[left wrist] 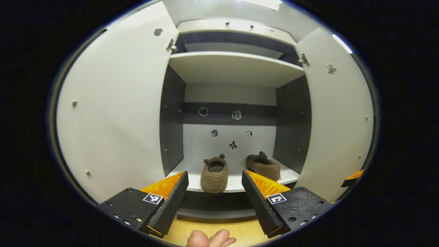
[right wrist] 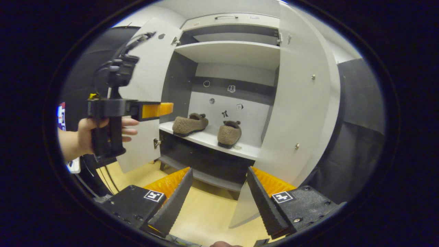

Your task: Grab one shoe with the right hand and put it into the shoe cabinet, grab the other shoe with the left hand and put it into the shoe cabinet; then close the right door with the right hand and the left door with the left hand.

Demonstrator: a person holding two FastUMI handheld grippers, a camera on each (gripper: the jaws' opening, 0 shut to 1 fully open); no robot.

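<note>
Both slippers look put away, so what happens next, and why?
Probably the right gripper, open and empty, swings toward the right door to push it shut. Both shoes already sit on the shelf, and both doors stand wide open.

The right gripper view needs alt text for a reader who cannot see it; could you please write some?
Two brown slippers sit on a shelf of an open white shoe cabinet, both doors swung wide. The right gripper is open and empty in the foreground above the wooden floor. At left, a hand holds the left gripper up beside the left door.
</note>
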